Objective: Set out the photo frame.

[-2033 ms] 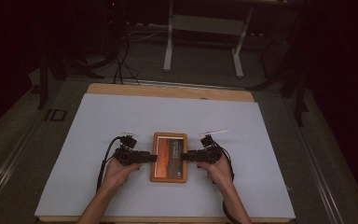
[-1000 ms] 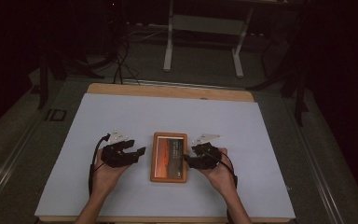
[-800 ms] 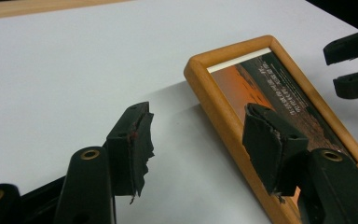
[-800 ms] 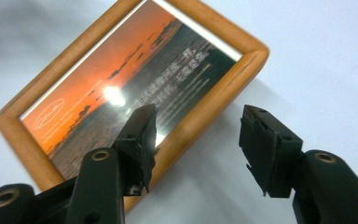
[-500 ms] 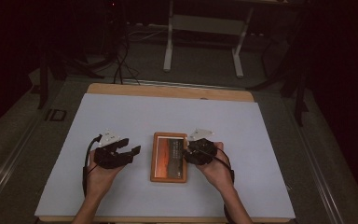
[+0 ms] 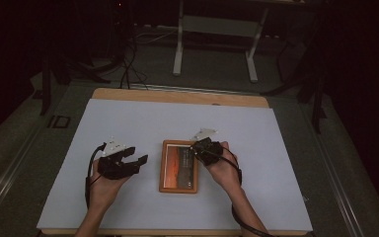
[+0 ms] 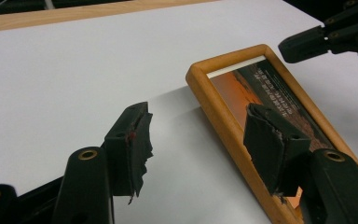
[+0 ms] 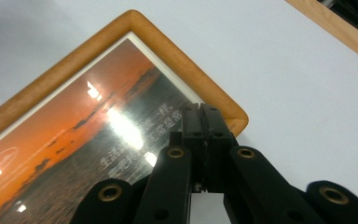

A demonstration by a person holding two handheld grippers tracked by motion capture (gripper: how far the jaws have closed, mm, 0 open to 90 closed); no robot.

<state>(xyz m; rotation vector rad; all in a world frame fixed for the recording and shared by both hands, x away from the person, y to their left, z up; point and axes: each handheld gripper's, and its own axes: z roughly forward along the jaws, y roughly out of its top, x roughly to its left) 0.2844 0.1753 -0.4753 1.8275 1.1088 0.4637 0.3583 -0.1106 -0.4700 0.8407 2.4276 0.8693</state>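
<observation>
My left tongs [image 6: 137,160] have backed off toward 9 o'clock, still apart and empty; my right tongs [image 6: 198,148] just snapped together, empty, over the picture frame [image 6: 179,186]. Pressing there could scratch its glass or skid it across the table [image 6: 128,123].

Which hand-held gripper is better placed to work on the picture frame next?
Probably the right hand-held gripper: its jaws are shut and poised over the picture frame at its top right corner. The left hand-held gripper sits open, beside the frame and apart from it.
</observation>
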